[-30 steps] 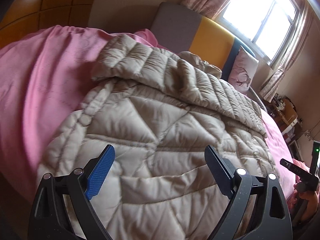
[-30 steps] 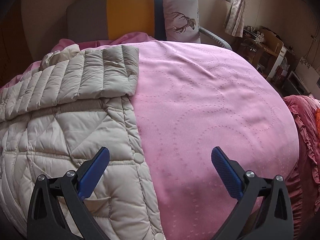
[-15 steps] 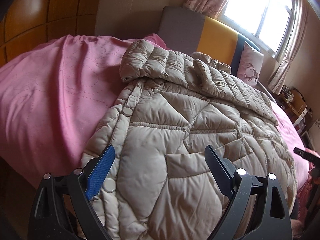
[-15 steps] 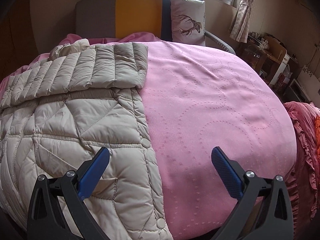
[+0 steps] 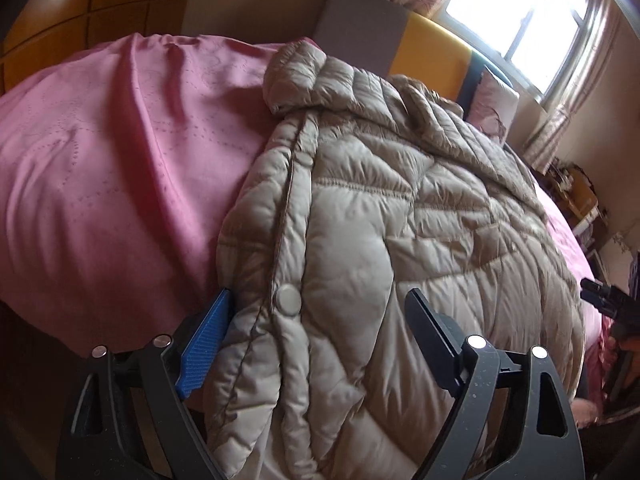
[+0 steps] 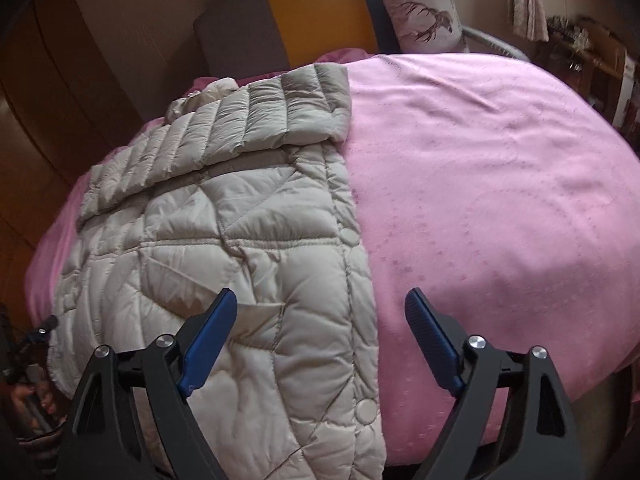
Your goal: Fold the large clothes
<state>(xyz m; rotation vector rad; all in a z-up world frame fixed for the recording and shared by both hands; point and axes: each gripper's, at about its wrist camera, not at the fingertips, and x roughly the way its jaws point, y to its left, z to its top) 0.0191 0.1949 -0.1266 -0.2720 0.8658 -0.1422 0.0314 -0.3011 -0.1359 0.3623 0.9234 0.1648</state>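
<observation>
At the near edge of the bed, the left claw [image 5: 316, 344] stands apart around the left lower corner of the jacket [image 5: 400, 240], and its jaws are closing; the blue pad [image 5: 204, 348] touches the padded edge beside a round snap button [image 5: 289, 299], but the other jaw is not yet pressing. A second ago this claw hung over the middle of the jacket; now it has come to the hem. The right claw [image 6: 320, 340] has also narrowed and is closing, with the right front edge of the jacket between its jaws and not clamped. I judge both corners are about to be taken for a fold toward the collar.

The jacket is beige, puffy and quilted in triangles, with a slightly shiny cloth, and its sleeves lie folded across the top. It lies flat on a pink bedcover [image 6: 500, 200], smooth with dotted circles. Behind are a grey and yellow headboard [image 6: 304, 24] and a deer pillow [image 6: 420, 12].
</observation>
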